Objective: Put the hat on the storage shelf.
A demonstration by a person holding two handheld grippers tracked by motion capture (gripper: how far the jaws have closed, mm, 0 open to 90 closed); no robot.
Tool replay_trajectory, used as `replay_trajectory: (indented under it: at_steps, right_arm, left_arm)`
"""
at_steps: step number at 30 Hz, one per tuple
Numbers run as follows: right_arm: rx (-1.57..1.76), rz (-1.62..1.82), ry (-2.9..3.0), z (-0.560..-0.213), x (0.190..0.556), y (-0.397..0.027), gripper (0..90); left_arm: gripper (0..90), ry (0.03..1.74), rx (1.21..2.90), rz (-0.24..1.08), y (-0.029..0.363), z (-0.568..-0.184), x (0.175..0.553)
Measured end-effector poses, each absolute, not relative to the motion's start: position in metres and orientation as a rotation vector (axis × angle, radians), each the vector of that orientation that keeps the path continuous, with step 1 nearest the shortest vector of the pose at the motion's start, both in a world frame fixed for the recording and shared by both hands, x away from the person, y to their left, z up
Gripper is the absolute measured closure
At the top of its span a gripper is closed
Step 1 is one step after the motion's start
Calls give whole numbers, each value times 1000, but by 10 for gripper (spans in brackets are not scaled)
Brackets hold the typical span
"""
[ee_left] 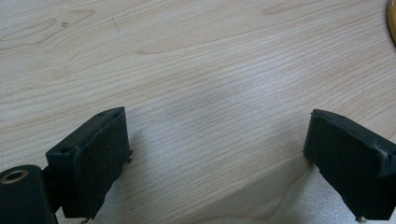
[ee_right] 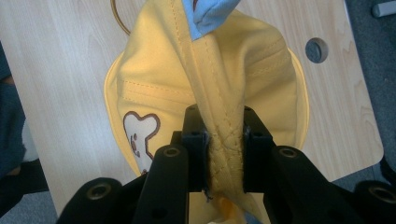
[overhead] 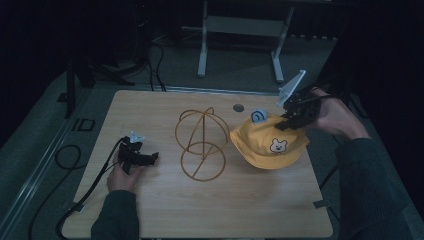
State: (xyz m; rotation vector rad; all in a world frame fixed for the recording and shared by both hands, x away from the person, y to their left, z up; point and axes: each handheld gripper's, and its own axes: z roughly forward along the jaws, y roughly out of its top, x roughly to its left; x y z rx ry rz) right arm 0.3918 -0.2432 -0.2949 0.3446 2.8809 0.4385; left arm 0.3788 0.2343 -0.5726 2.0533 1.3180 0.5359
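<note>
A yellow cap with a white bear patch and a blue tag hangs at the right of the table, partly lifted. My right gripper is shut on a fold of the yellow cap at its back edge; the stitched cloth is pinched between the two pads. A gold wire hat stand stands mid-table, just left of the cap. My left gripper rests low at the table's left, jaws wide apart over bare wood, with nothing between its fingers.
The wooden table has a round hole near its far edge, behind the cap. Black cables trail off the left side of the table. A metal frame stands on the floor beyond the far edge.
</note>
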Motion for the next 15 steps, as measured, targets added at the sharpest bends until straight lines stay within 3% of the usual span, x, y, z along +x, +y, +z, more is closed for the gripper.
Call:
replay_trajectory:
  at_steps: [15]
  right_arm:
    - [358,408,2864,-277,391,-244,763]
  left_arm:
    - [68,1318,2052,536,234,-573,379]
